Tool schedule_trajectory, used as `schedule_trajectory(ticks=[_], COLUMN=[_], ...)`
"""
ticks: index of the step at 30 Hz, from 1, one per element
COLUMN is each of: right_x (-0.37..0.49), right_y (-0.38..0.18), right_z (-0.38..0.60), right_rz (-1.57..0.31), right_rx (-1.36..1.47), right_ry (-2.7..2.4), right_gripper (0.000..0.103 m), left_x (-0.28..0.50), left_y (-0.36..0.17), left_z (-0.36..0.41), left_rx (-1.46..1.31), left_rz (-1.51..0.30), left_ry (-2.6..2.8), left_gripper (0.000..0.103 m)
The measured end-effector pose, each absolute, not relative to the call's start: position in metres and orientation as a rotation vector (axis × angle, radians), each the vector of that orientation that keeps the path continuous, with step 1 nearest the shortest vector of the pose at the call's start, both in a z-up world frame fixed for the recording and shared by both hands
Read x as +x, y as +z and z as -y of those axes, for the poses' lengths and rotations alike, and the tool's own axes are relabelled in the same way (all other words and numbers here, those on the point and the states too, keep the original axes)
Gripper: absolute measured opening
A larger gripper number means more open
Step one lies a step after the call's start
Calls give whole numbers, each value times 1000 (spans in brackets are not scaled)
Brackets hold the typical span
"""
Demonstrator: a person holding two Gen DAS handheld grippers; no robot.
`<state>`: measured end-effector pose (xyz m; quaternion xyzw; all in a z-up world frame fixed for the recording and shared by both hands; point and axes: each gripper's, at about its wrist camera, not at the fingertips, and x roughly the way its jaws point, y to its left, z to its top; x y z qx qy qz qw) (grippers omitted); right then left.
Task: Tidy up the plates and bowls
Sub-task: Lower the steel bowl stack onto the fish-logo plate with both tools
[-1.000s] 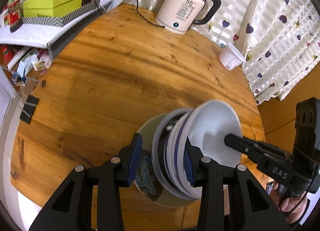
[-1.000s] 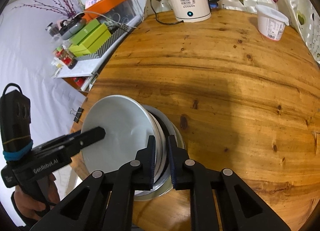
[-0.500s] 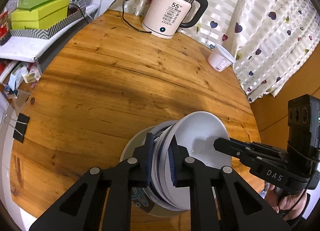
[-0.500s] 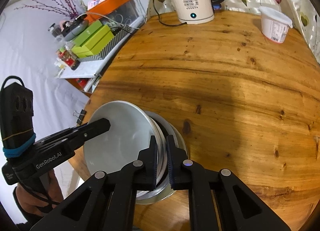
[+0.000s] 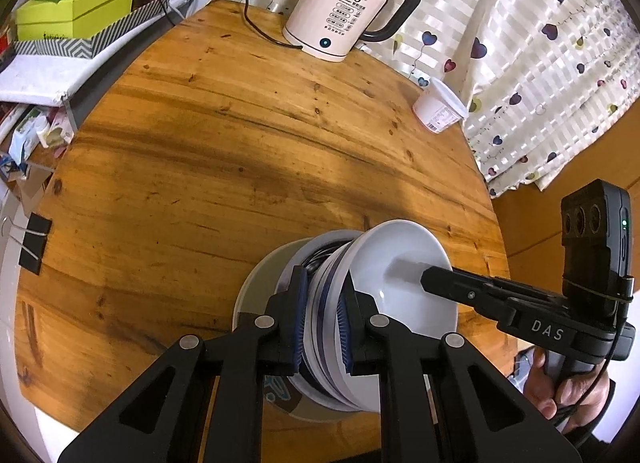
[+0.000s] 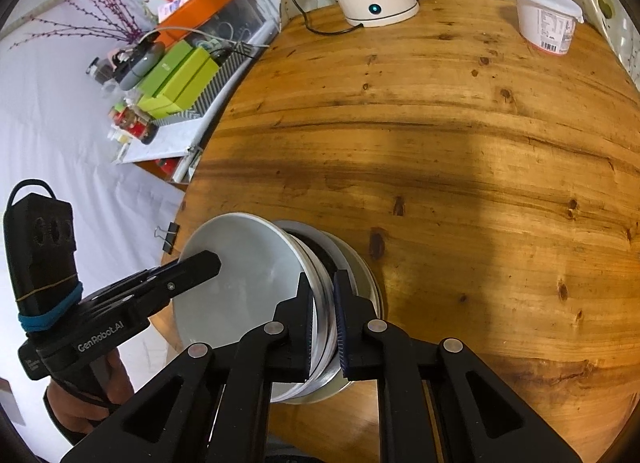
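A nested stack of bowls and plates (image 5: 320, 303) is tipped on its side over the near edge of the round wooden table (image 5: 200, 163). A plain white bowl (image 5: 400, 263) lies innermost, then blue-rimmed pieces, then a grey bowl (image 5: 260, 283) with a teal pattern outermost. My left gripper (image 5: 322, 323) is shut on the stack's near rims. Opposite it, my right gripper (image 5: 430, 277) has one finger inside the white bowl. In the right wrist view my right gripper (image 6: 323, 317) is shut on the rims of the stack (image 6: 324, 303), and my left gripper (image 6: 208, 263) reaches into the white bowl (image 6: 240, 283).
A white electric kettle (image 5: 340, 23) with its cord stands at the table's far edge, with a white yogurt cup (image 5: 438, 111) to its right. A black binder clip (image 5: 34, 243) grips the left edge. Green boxes (image 5: 76, 7) sit on a side shelf, and a heart-print curtain (image 5: 540, 43) hangs behind.
My left gripper's jaws, spread wide around the stack a second ago, have shut onto its rims. The right gripper stayed shut on the opposite rim. The stack has barely moved.
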<state>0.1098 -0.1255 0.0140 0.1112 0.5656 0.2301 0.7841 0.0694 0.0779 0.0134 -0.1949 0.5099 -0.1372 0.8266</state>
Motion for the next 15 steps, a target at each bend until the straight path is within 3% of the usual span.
schedule_trajectory(ticks=[15], right_x=[112], right_y=[15], right_z=[123], right_rz=[-1240], right_rx=[260], right_ry=[510], right_gripper=[13], left_x=[68], left_y=[11], left_z=[-80], left_rx=[-429], left_rz=[-1090], left_ry=[-291], left_gripper=[15])
